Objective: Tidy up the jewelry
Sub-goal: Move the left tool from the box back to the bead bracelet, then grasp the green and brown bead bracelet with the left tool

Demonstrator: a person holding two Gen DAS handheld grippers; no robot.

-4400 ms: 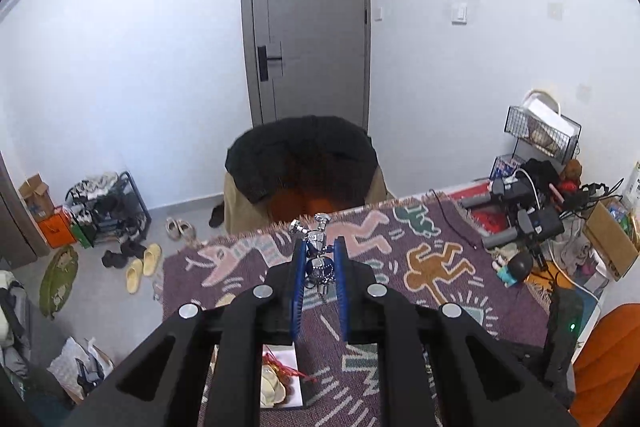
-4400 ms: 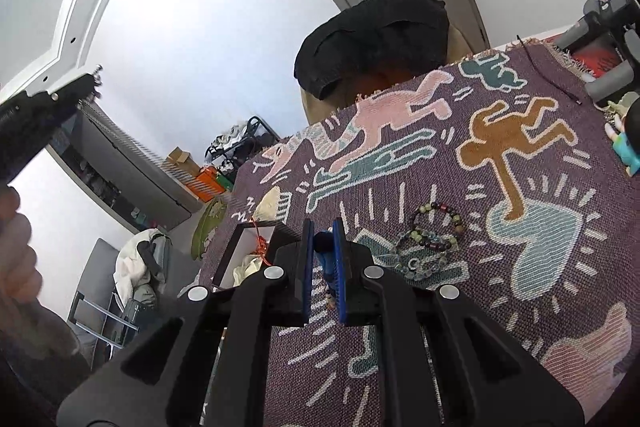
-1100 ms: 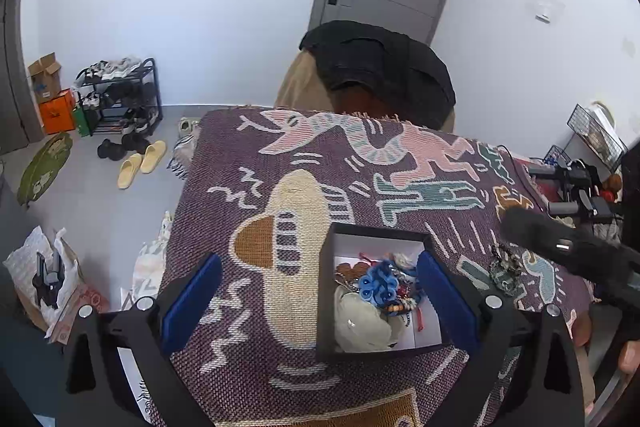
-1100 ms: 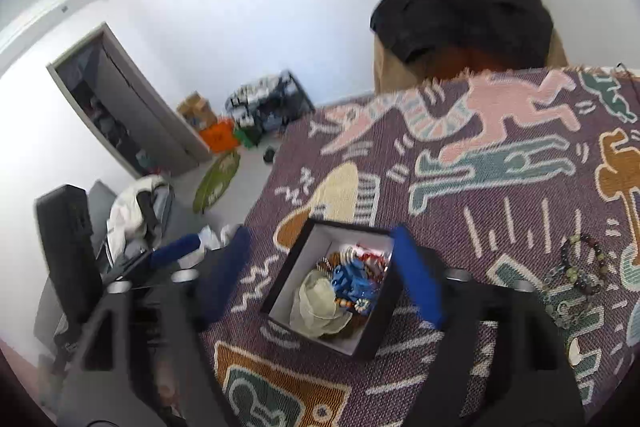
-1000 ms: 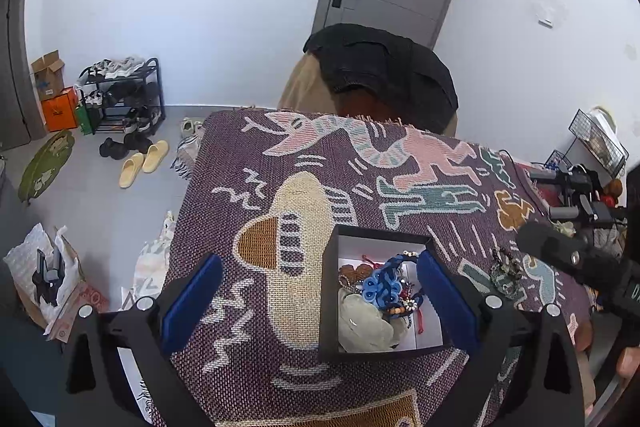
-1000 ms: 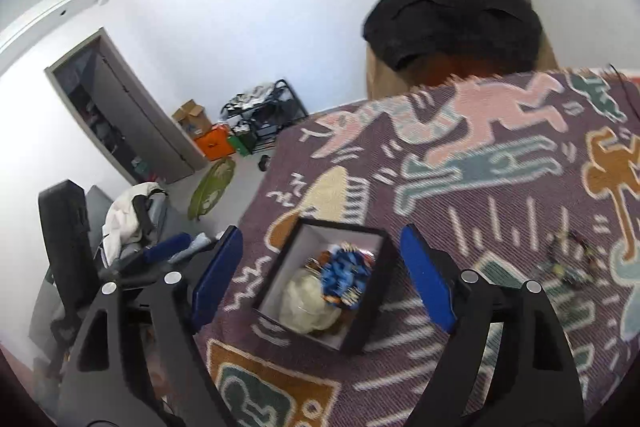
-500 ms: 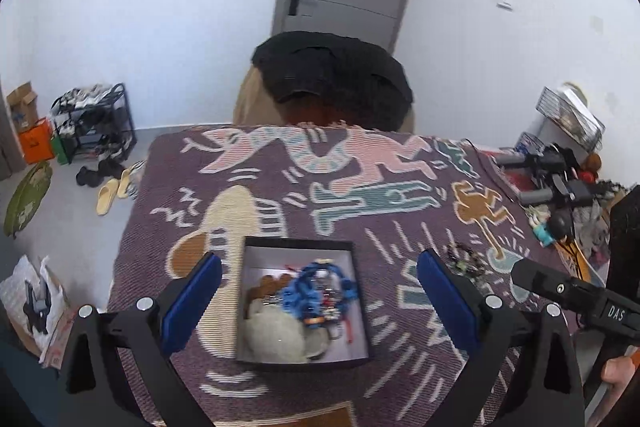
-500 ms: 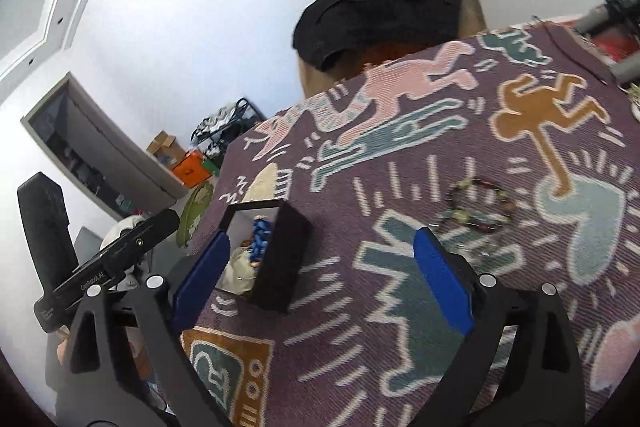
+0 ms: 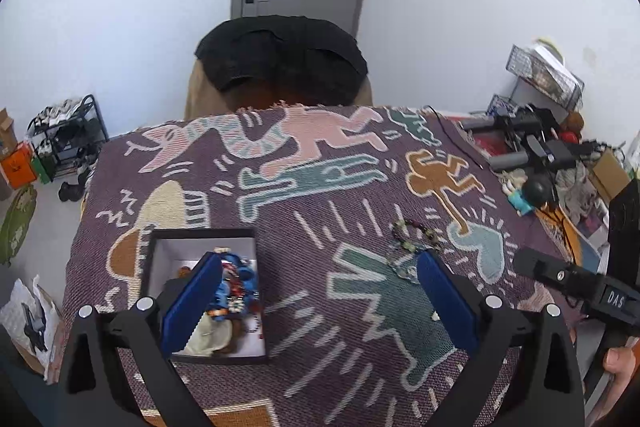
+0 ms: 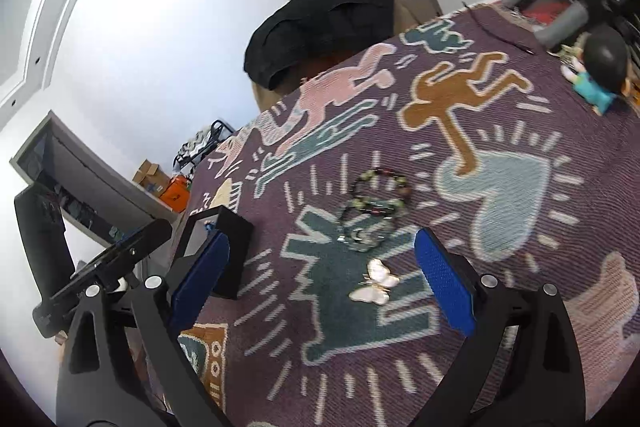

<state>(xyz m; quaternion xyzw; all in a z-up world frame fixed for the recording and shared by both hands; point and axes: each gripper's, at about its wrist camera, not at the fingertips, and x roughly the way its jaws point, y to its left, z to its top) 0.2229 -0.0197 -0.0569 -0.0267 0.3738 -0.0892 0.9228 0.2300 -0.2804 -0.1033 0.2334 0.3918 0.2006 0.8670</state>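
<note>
Right gripper is spread wide and empty; the butterfly brooch lies between its jaws, with the bead bracelets just beyond. Closing low may snag the woven blanket. The brooch probably lies flat and may slip. Left gripper is also spread, its left pad over the jewelry box.

On the rug the box sits to my left with jewelry piled in it. The bracelets lie well right of it, the butterfly brooch just before them, and the chair stands behind the rug.
</note>
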